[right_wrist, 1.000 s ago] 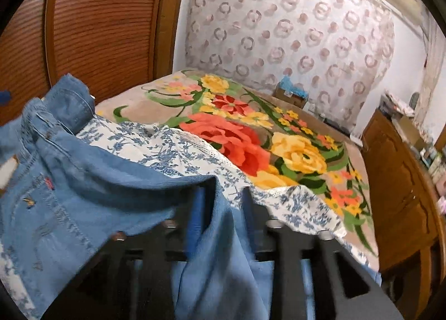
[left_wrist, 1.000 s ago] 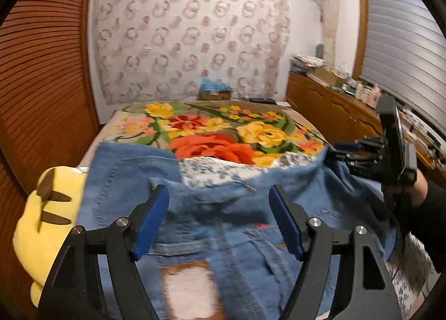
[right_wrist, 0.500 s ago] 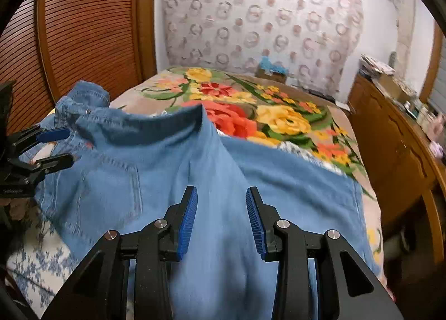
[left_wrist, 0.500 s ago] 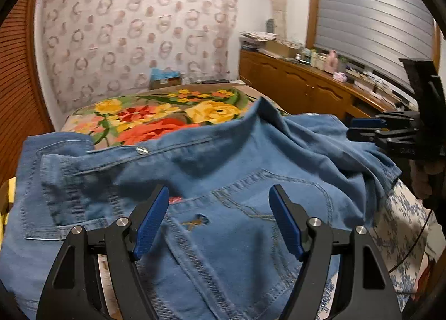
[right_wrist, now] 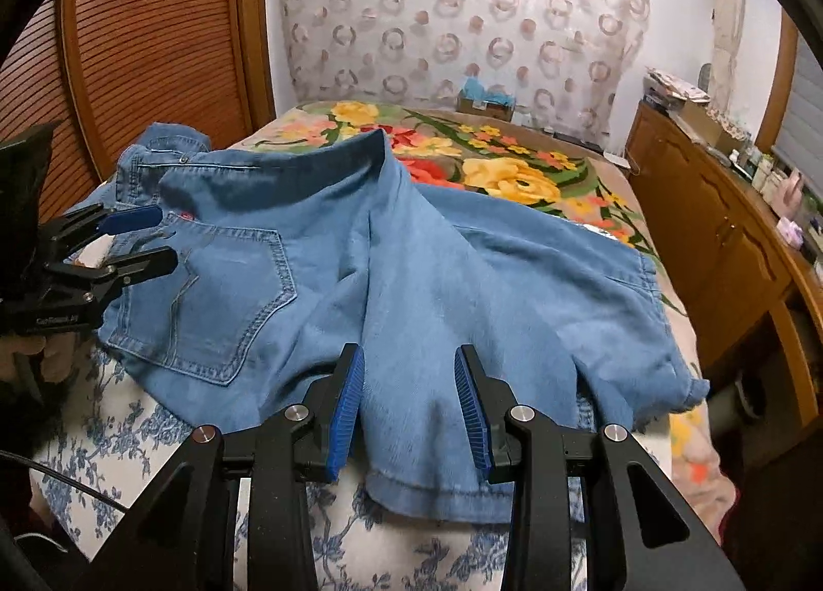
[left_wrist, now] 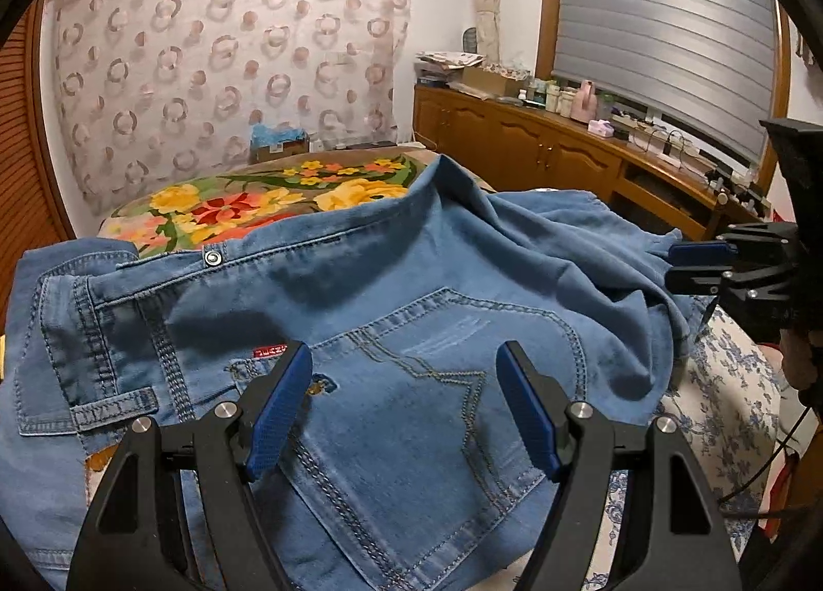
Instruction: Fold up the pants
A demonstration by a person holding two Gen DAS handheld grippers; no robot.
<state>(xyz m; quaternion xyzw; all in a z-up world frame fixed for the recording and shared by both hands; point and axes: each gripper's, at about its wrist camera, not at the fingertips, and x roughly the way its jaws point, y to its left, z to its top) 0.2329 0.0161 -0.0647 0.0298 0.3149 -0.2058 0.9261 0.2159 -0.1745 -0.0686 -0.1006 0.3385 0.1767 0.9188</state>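
Light blue jeans [left_wrist: 411,282] lie rumpled across the bed, back pocket [left_wrist: 437,385] up and waistband button [left_wrist: 211,258] at the left. My left gripper [left_wrist: 406,359] hovers open just above the pocket, nothing between its blue pads. In the right wrist view the jeans [right_wrist: 411,256] spread from the waist at the left to a hem [right_wrist: 437,503] near me. My right gripper [right_wrist: 407,359] stands open above that leg, its pads clear of the cloth. Each gripper shows in the other's view: the right gripper [left_wrist: 671,264] at the right edge, the left gripper [right_wrist: 167,236] by the waist.
A flowered blanket [right_wrist: 514,169] covers the far half of the bed; a blue-and-white floral sheet [right_wrist: 154,436] covers the near half. Wooden cabinets [left_wrist: 540,148] with clutter run along the right. Louvred wooden doors [right_wrist: 154,25] stand at the left. A cardboard box [right_wrist: 483,102] sits at the far end.
The denim that hung lifted in my right gripper now lies spread on the bed, and that gripper is free of it. The left gripper swung right and lower, over the back pocket.
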